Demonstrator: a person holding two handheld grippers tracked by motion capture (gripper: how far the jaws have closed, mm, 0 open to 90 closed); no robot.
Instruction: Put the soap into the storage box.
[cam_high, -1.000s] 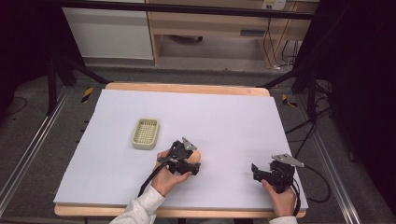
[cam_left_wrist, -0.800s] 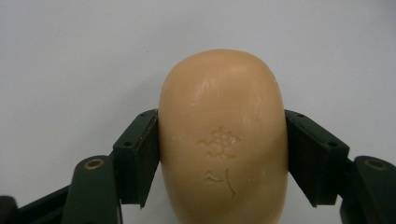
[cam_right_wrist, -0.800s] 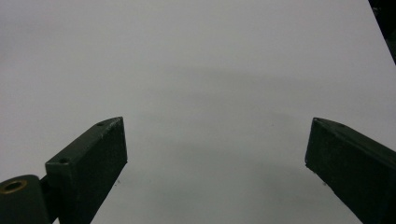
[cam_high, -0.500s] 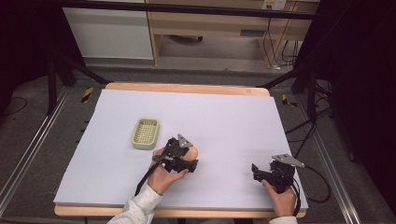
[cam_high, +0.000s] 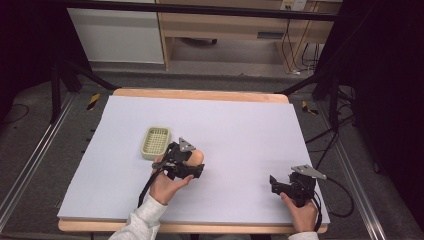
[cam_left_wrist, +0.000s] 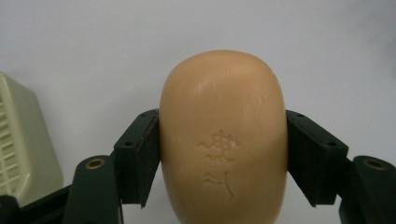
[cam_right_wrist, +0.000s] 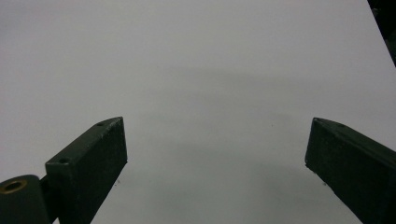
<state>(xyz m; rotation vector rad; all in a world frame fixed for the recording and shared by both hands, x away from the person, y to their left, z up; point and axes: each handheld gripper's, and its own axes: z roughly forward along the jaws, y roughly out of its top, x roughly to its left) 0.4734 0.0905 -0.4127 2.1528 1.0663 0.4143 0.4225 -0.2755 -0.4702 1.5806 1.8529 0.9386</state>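
Soap (cam_left_wrist: 223, 140), a peach-coloured oval bar with a small stamped mark on its face, sits clamped in the left gripper (cam_high: 186, 161), both black pads (cam_left_wrist: 140, 156) pressing its sides; its jaws have just been closing on it. In the high view the bar (cam_high: 196, 157) peeks out at the gripper's front, centre-left of the frame, just right of the pale green soap dish (cam_high: 155, 141). The same dish shows at the left edge of the left gripper view (cam_left_wrist: 21, 140). By my reading the pick-up is done and the placing is left: the bar is not yet in the dish, which looks empty with its slotted floor bare. The remaining work would be a short carry to the left and a release into the tray.

The right gripper (cam_high: 280, 184) rests at the lower right of the high view with its jaws wide apart and nothing between them, over bare sheet.

A pale lilac-white sheet (cam_high: 240, 125) covers the wooden table (cam_high: 200, 94), whose edge shows along the top and bottom. Beyond it lie grey floor, black stand legs (cam_high: 65, 80), a white cabinet (cam_high: 117, 35) at the upper left and a wooden bench (cam_high: 225, 25) at the top centre, with cables at the right
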